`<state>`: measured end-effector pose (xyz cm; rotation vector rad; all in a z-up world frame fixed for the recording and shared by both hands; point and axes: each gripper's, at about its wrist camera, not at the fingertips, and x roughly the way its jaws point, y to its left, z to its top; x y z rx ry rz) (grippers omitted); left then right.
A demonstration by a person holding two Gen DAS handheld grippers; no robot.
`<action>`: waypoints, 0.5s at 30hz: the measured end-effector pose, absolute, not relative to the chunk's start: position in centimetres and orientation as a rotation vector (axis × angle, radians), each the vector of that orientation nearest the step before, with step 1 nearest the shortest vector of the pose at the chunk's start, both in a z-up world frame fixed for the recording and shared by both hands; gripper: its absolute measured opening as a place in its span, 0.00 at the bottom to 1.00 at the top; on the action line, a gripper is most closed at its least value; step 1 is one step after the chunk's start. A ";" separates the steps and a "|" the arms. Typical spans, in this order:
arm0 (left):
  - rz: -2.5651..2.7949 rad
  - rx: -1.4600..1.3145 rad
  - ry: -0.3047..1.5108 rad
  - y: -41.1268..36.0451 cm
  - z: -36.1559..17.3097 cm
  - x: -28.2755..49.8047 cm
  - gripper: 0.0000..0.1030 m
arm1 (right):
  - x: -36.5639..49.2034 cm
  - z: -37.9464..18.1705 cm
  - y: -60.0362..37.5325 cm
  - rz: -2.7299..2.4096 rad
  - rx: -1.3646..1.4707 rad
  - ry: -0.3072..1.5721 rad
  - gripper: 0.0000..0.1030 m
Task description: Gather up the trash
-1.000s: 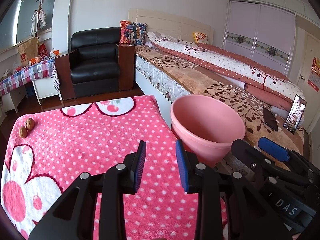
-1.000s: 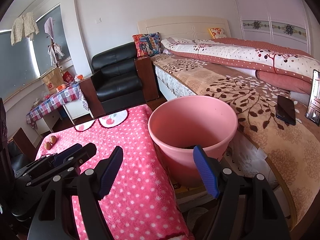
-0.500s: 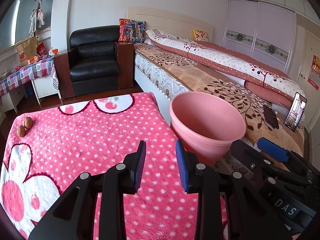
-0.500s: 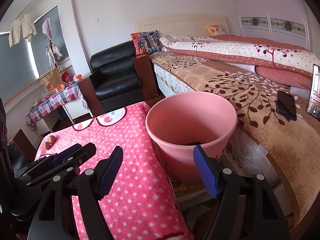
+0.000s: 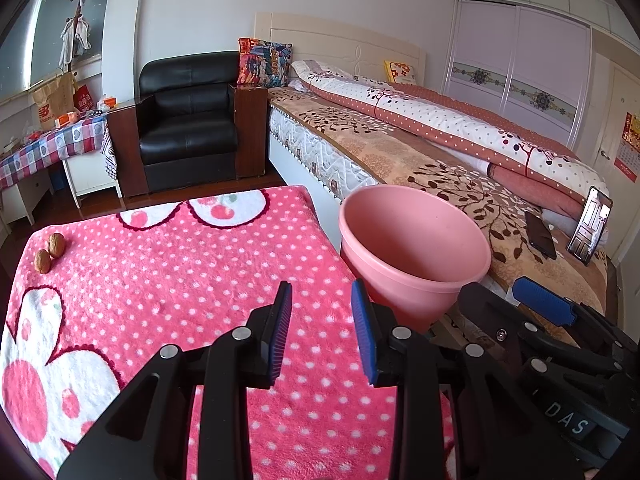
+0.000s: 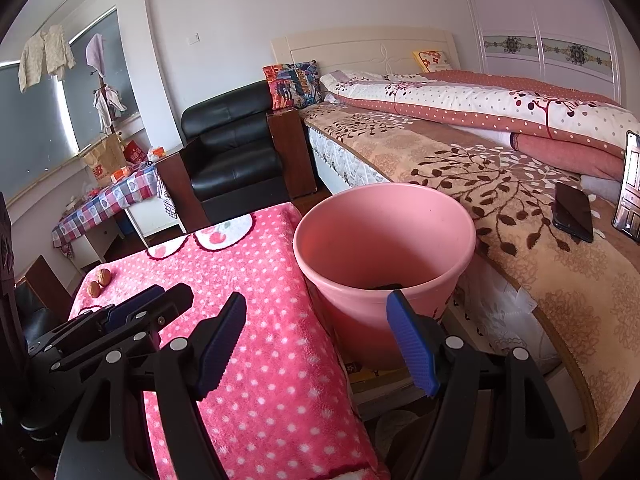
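Observation:
Two walnuts (image 5: 49, 251) lie side by side at the far left corner of the pink polka-dot blanket (image 5: 168, 280); the right wrist view shows the walnuts (image 6: 99, 282) small and far off. A pink bucket (image 5: 412, 248) stands just off the blanket's right edge, against the bed; something dark lies at the bottom of the bucket (image 6: 384, 256). My left gripper (image 5: 322, 300) hovers open over the blanket's near middle, nothing between its blue pads. My right gripper (image 6: 316, 312) is open too, wide, over the blanket's right edge before the bucket.
A bed (image 5: 400, 148) with folded quilts runs along the right; a black phone (image 6: 572, 216) and a second propped phone (image 5: 590, 224) rest on it. A black armchair (image 5: 188, 120) stands behind, a checked-cloth side table (image 5: 48, 148) at the left.
Both views have shifted very slightly; the bucket and blanket sit a touch lower in the right view. Both grippers stay open and empty.

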<state>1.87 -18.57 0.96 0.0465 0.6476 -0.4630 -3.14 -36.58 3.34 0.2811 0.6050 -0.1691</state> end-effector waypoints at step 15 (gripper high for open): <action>-0.466 0.042 0.636 -18.4 1.5 1.5 0.30 | -3.4 4.0 -36.5 -0.170 0.278 0.596 0.70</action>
